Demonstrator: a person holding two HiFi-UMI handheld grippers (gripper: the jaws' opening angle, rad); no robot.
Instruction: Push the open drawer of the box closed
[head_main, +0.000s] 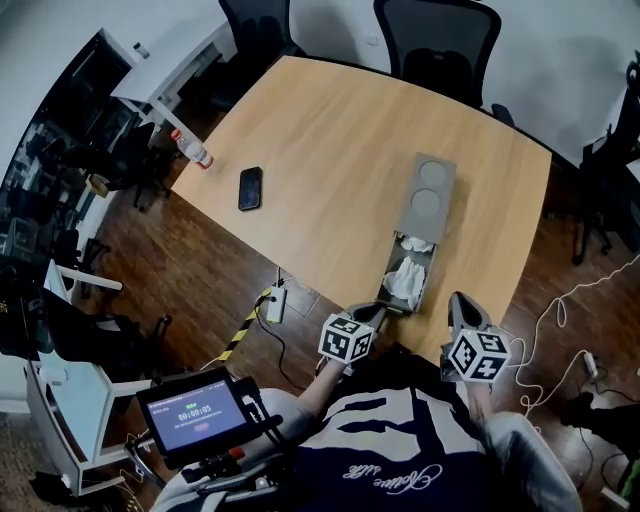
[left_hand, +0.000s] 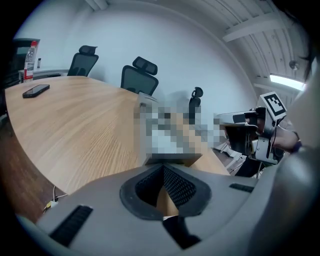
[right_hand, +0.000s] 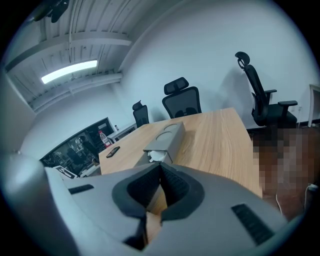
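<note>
Two empty grippers, left gripper (head_main: 368, 314) and right gripper (head_main: 461, 302), hover jaws together at the near edge of the table (head_main: 330, 150) beside the drawer (head_main: 391, 268), pulled toward the person from the grey box (head_main: 432, 195); stiff and probably light, it wants a square push on its front panel.

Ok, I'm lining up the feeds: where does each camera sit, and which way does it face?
Head view: on the person's head, looking steeply down at the table, box and open drawer; left gripper, right gripper and torso show.
Left gripper view: on the left gripper, facing across the table toward office chairs; its shut jaws and the right gripper show.
Right gripper view: on the right gripper, facing the open drawer; its shut jaws show.
Shared: all three show the phone.
</note>
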